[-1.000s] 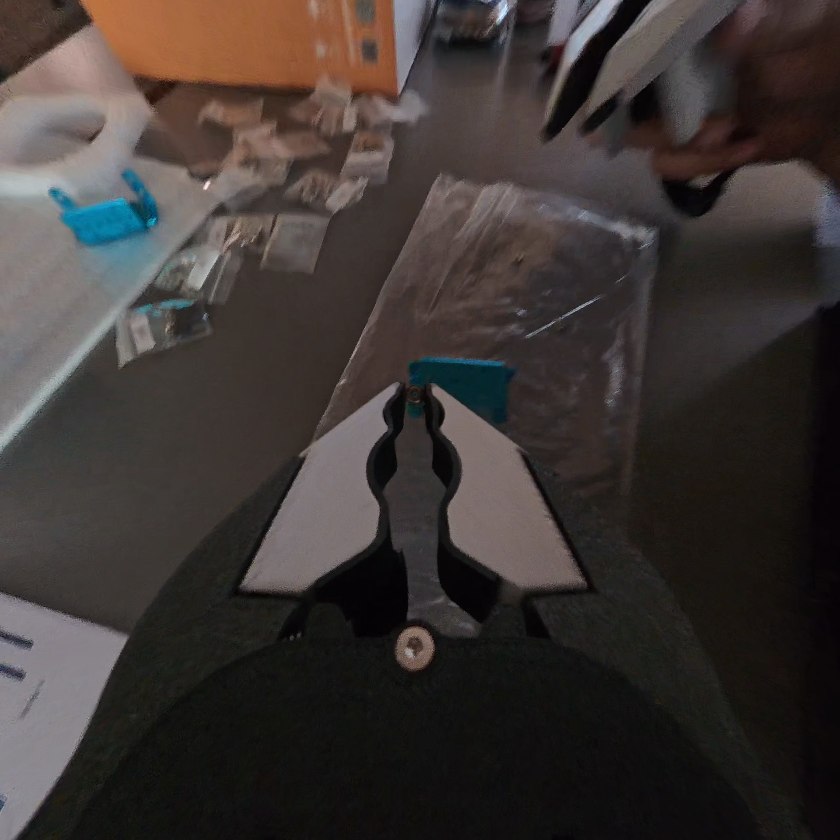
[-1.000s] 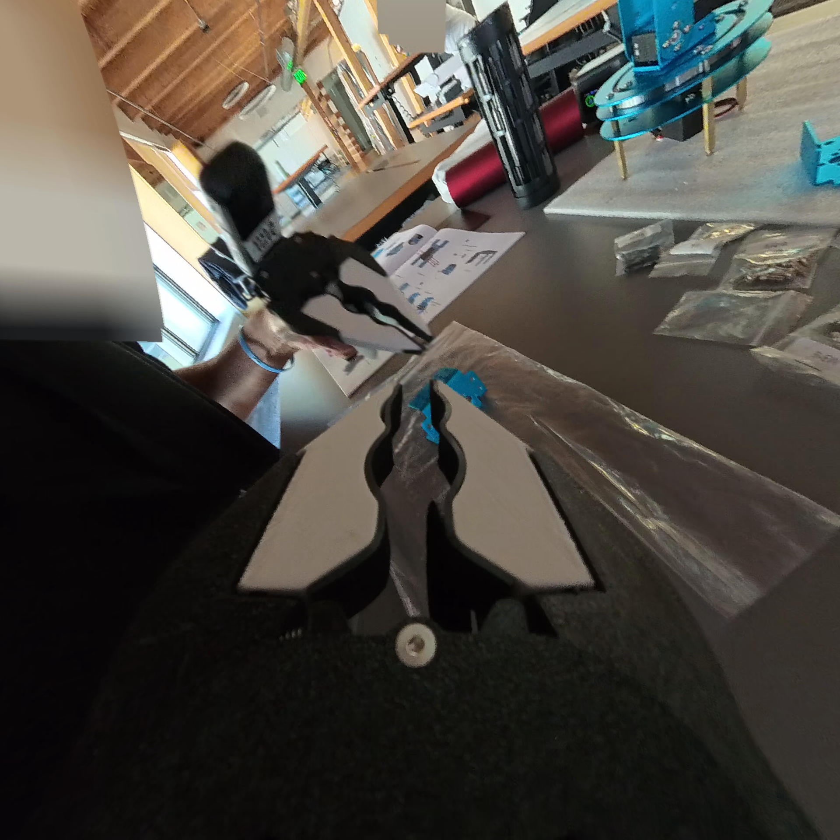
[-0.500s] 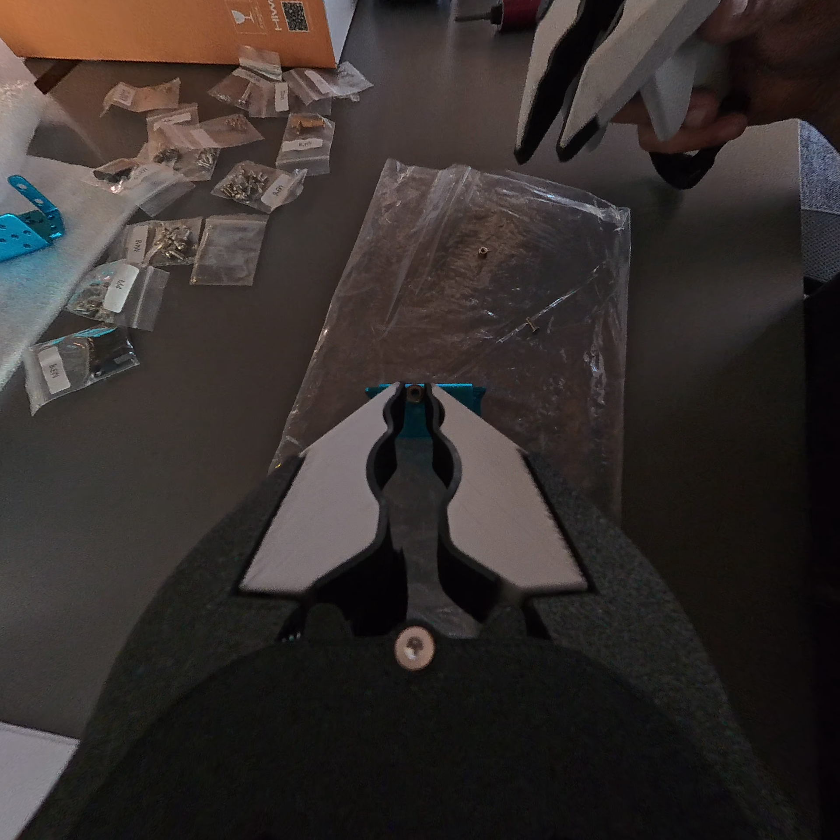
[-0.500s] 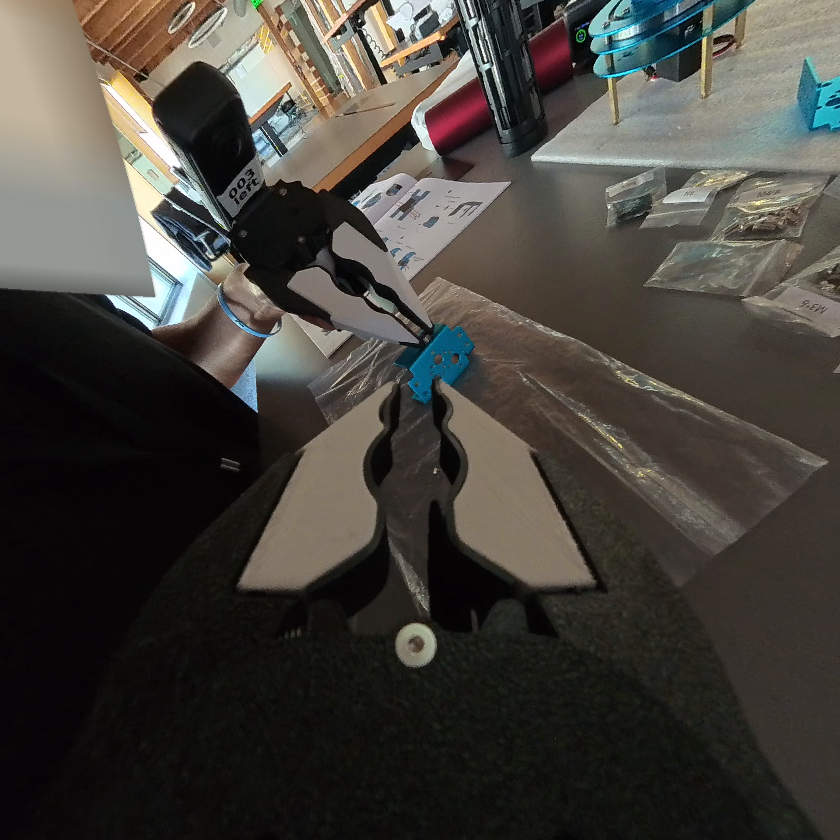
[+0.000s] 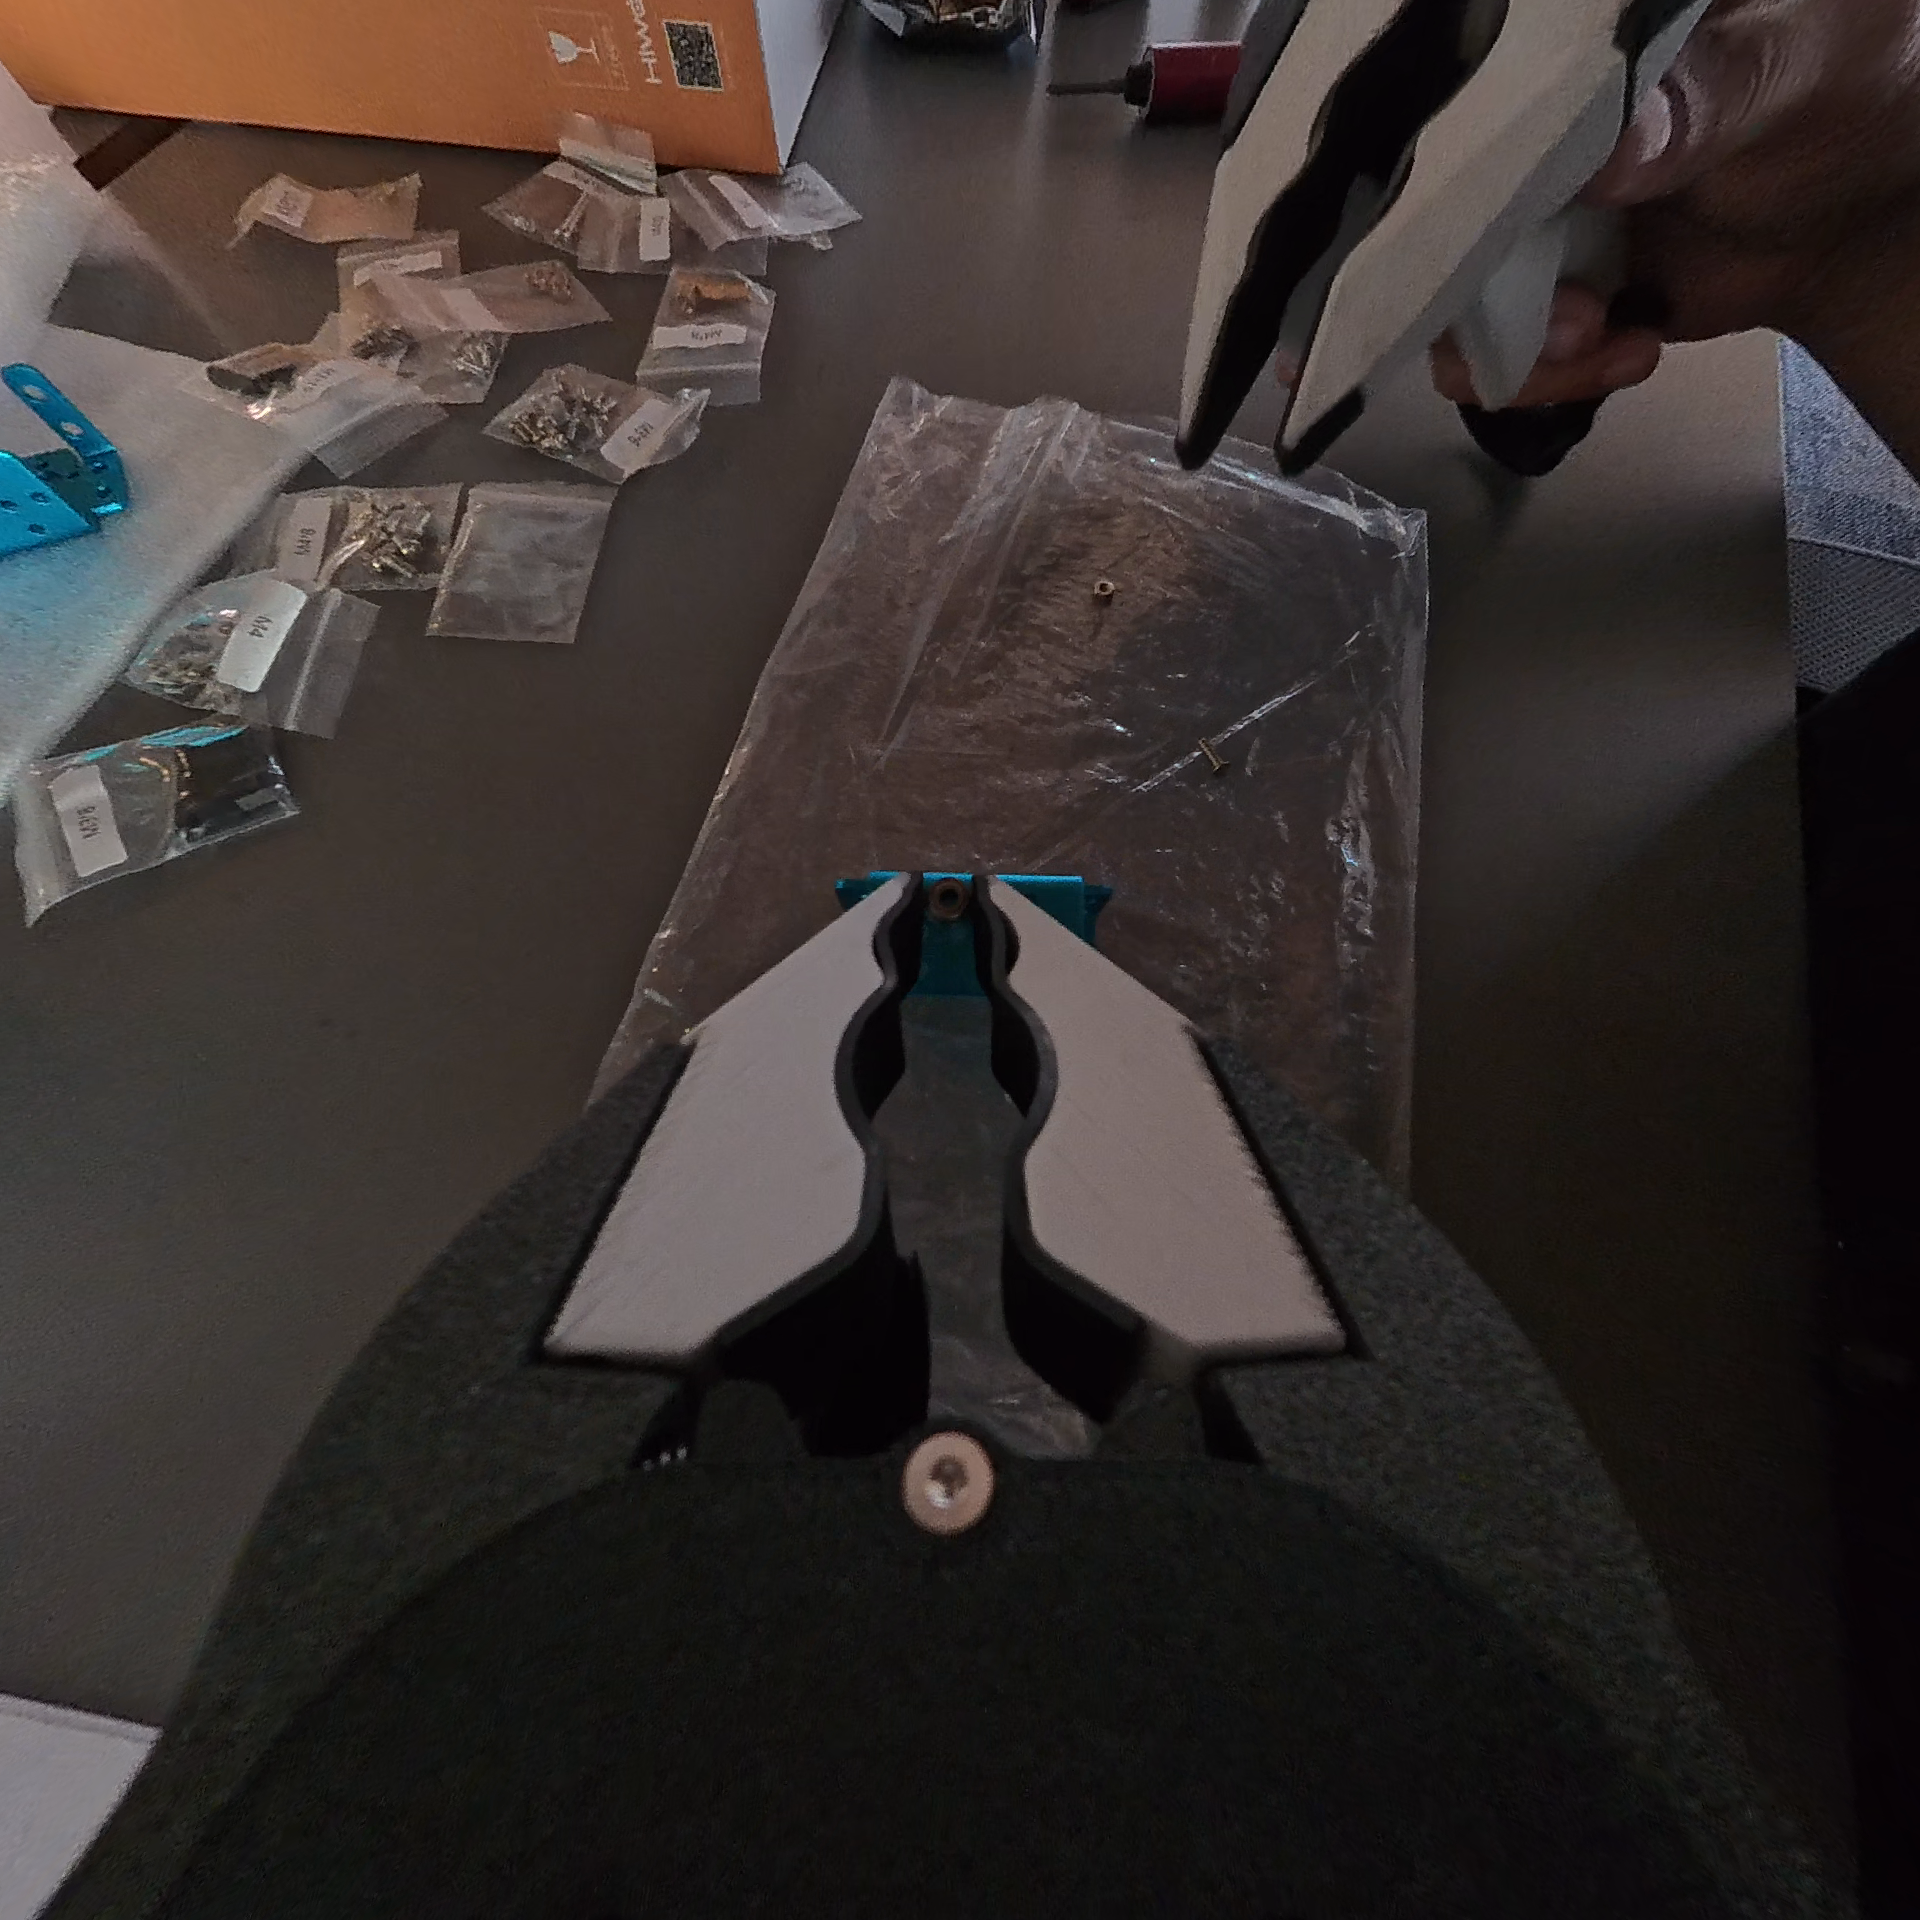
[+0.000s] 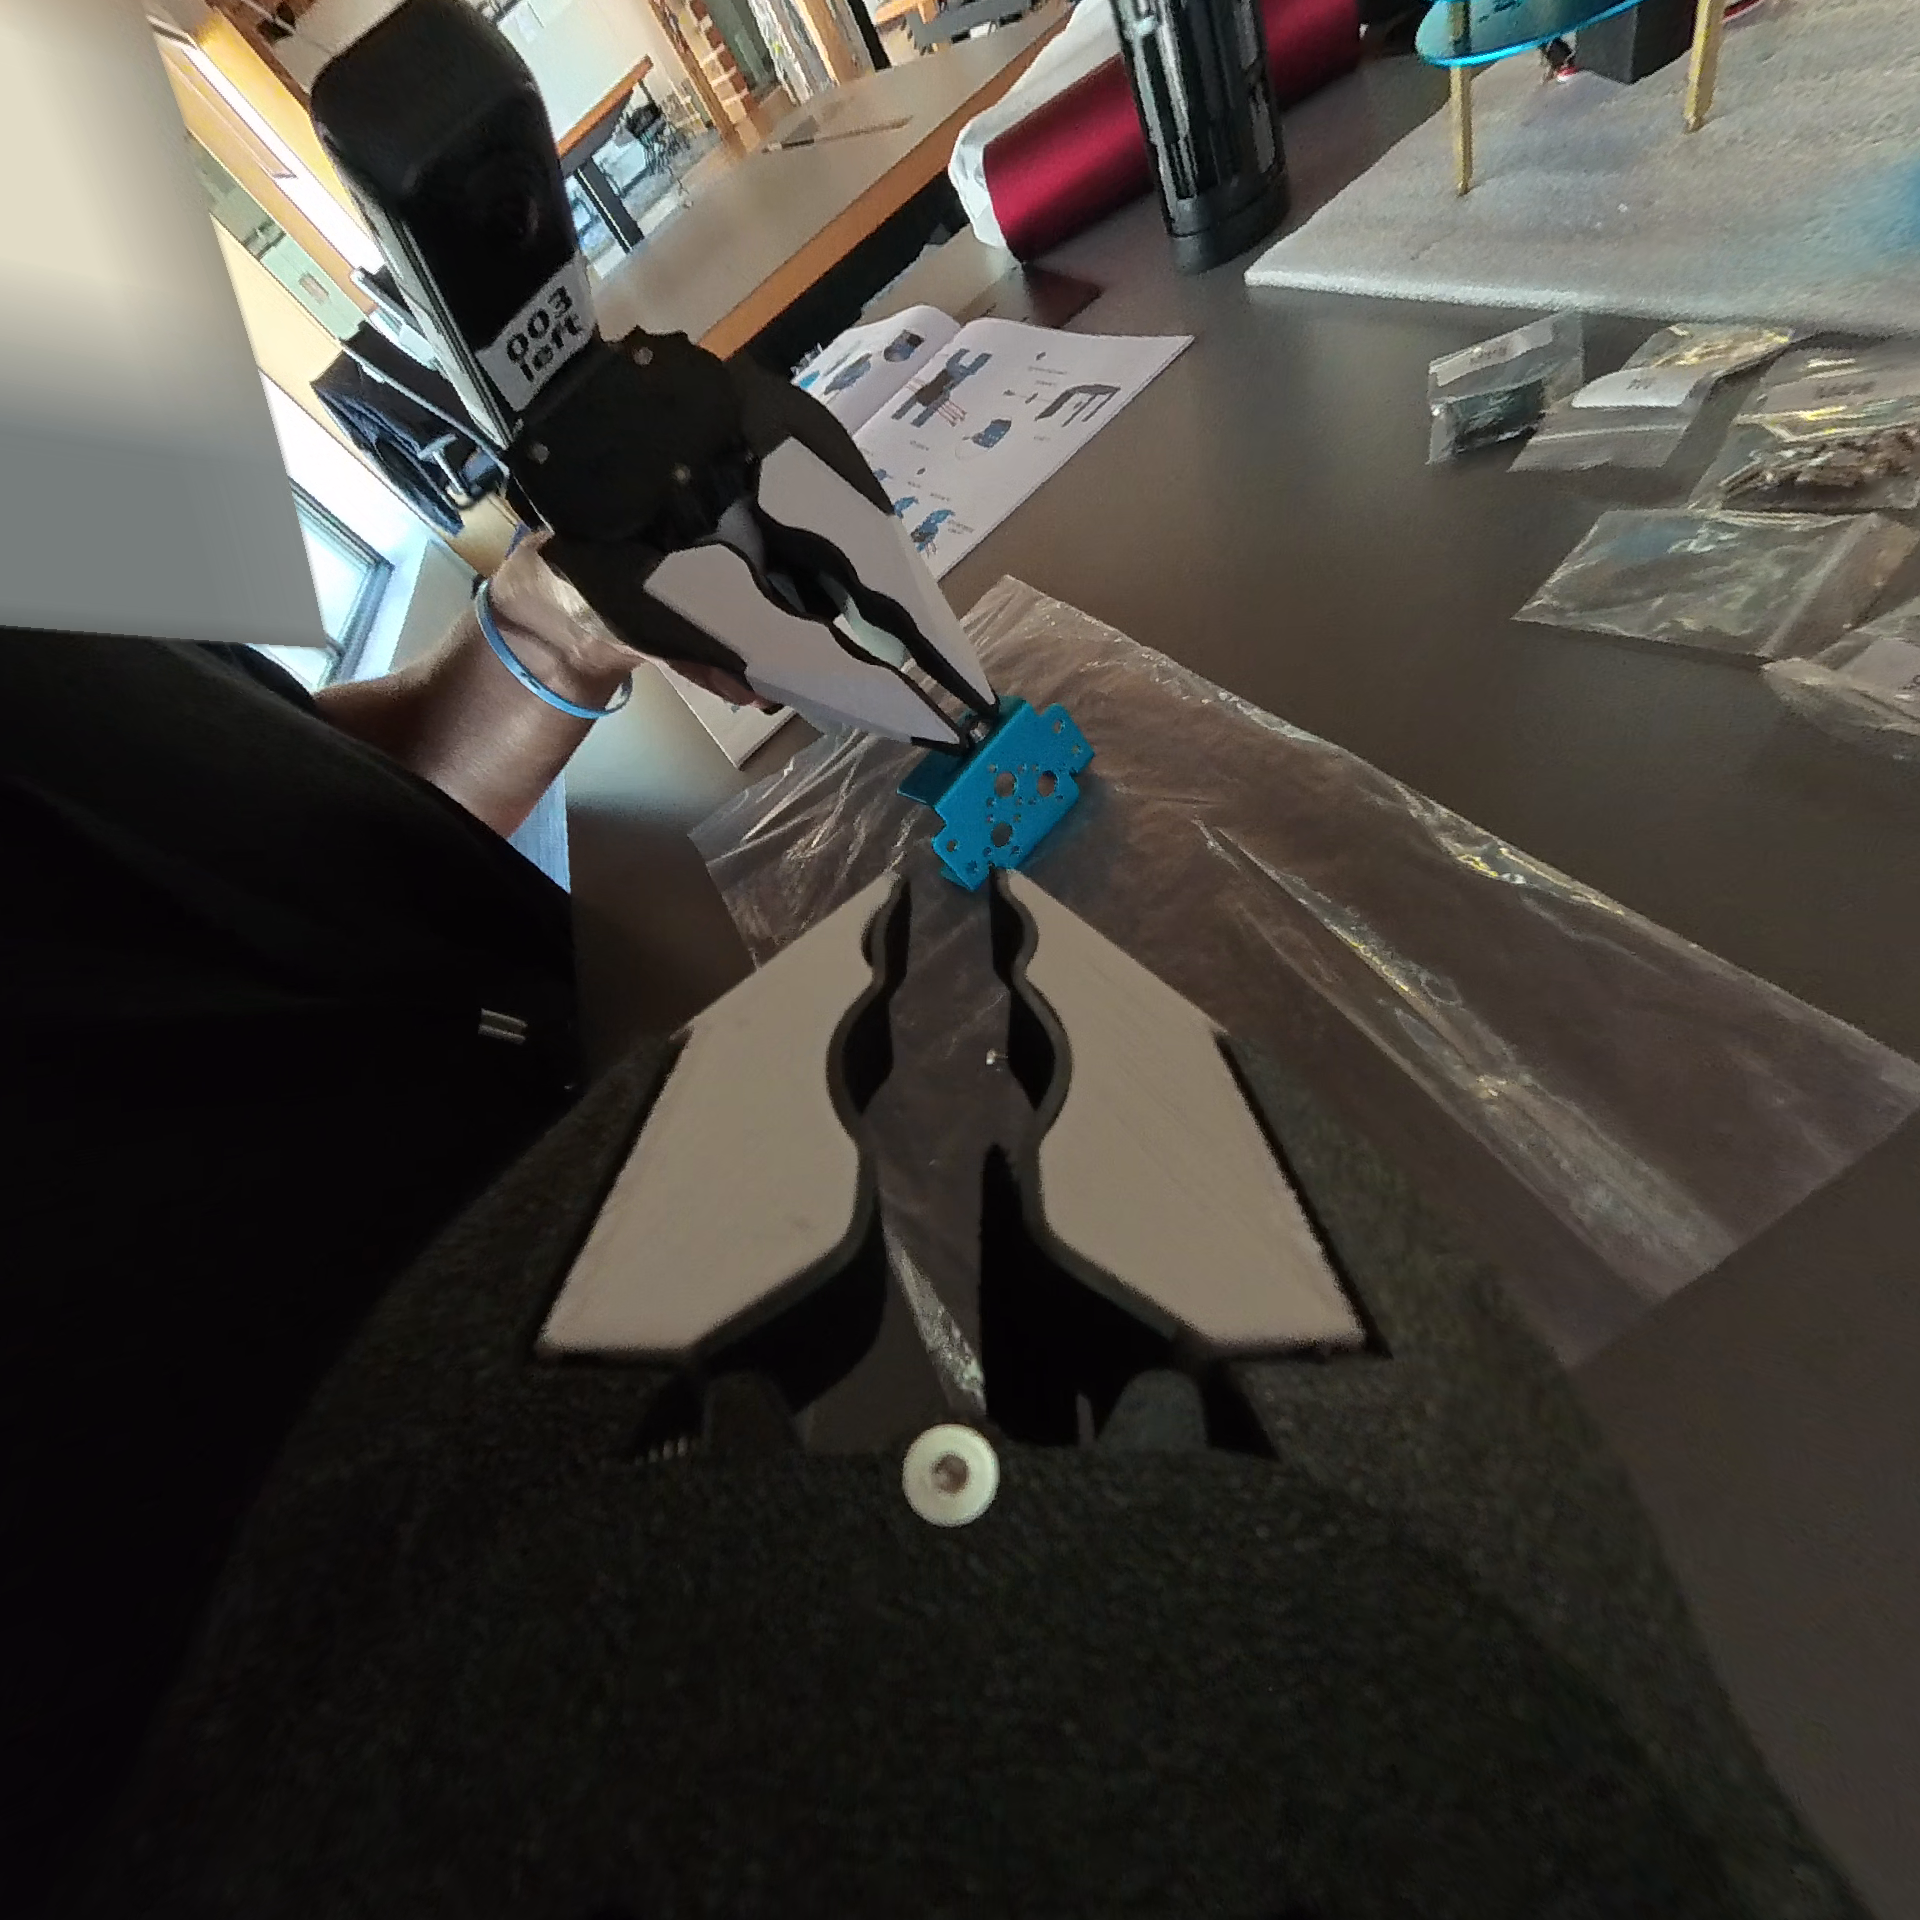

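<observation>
- Bags of small hardware [image 5: 561, 416] lie scattered in the upper left of the left wrist view, at least ten of them, below one orange box [image 5: 416, 73]; a blue bracket [image 5: 57, 473] sits at the far left edge.
- Left gripper [image 5: 948, 896] points down at centre frame, its fingertips pinched on one small brass nut [image 5: 947, 896], held right at the top edge of the blue perforated bracket [image 6: 1013, 795].
- That bracket stands on a clear plastic sheet [image 5: 1091, 675] spread on the dark table [image 5: 416, 987]; two more tiny brass parts lie loose on the sheet.
- Right gripper [image 5: 1252, 442], held in a hand [image 5: 1714, 187], slants down from the upper right, tips slightly apart with nothing between them, hovering over the sheet's far edge.
</observation>
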Available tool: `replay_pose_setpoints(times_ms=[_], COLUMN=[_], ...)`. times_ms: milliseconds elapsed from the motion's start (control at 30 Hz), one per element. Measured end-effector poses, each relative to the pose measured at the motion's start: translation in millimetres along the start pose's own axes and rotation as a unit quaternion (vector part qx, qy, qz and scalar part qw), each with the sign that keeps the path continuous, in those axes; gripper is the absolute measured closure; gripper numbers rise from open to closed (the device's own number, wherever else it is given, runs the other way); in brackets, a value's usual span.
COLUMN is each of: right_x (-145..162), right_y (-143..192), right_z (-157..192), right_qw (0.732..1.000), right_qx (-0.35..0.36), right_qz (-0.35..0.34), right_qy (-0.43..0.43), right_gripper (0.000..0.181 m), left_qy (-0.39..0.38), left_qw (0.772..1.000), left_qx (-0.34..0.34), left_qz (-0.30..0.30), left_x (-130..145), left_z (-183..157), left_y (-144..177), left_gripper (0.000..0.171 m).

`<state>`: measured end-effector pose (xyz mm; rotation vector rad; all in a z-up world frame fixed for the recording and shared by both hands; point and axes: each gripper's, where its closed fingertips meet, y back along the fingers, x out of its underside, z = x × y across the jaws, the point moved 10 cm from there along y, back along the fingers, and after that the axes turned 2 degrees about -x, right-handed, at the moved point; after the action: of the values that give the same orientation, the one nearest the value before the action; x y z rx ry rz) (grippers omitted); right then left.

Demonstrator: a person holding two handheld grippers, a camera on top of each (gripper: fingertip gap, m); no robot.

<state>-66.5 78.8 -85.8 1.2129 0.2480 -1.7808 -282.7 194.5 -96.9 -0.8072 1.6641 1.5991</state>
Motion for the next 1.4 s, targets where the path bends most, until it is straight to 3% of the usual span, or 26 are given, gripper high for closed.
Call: replay_pose_setpoints(times_ms=[133, 267, 367, 567, 767, 833, 1200, 1400], right_x=[-6.2, -16.2, -29.6, -32.7, -24.2, -23.1, -20.5, -20.4], right_y=[-16.7, -51.5, -76.3, -105.0, -113.8, -112.7, -107.8, -106.9], right_z=[3.6, 9.2, 4.2, -9.1, -12.9, -13.9, -19.8, -23.8], right_qw=[0.999, 0.983, 0.967, 0.928, 0.907, 0.912, 0.923, 0.928], right_qx=[0.009, 0.019, -0.012, -0.05, -0.049, -0.062, -0.078, -0.088], right_qz=[0.016, 0.083, 0.135, 0.226, 0.24, 0.237, 0.232, 0.237], right_qy=[0.037, 0.165, 0.214, 0.292, 0.342, 0.33, 0.297, 0.275], right_gripper=[0.148, 0.121, 0.112, 0.111, 0.112, 0.12, 0.121, 0.121], left_qy=[0.001, -0.002, -0.011, -0.015, -0.016, -0.018, -0.008, 0.004], left_qw=[1.0, 1.0, 1.0, 1.0, 1.0, 1.0, 1.0, 1.0], left_qx=[0.003, 0.009, 0.009, 0.004, 0.001, -0.002, -0.009, 0.021], left_qz=[-0.001, 0.0, 0.002, 0.002, 0.002, 0.005, -0.008, -0.023], left_x=[-0.3, -1.1, -2.3, -1.8, -2.8, -3.4, -4.1, 3.8], left_z=[0.5, 1.4, 0.5, -0.4, -0.9, -0.9, -2.1, -4.4], left_y=[-0.4, -1.6, -2.6, -1.9, -2.8, -2.9, -0.2, 6.4], left_gripper=[0.162, 0.163, 0.163, 0.163, 0.162, 0.161, 0.143, 0.121])
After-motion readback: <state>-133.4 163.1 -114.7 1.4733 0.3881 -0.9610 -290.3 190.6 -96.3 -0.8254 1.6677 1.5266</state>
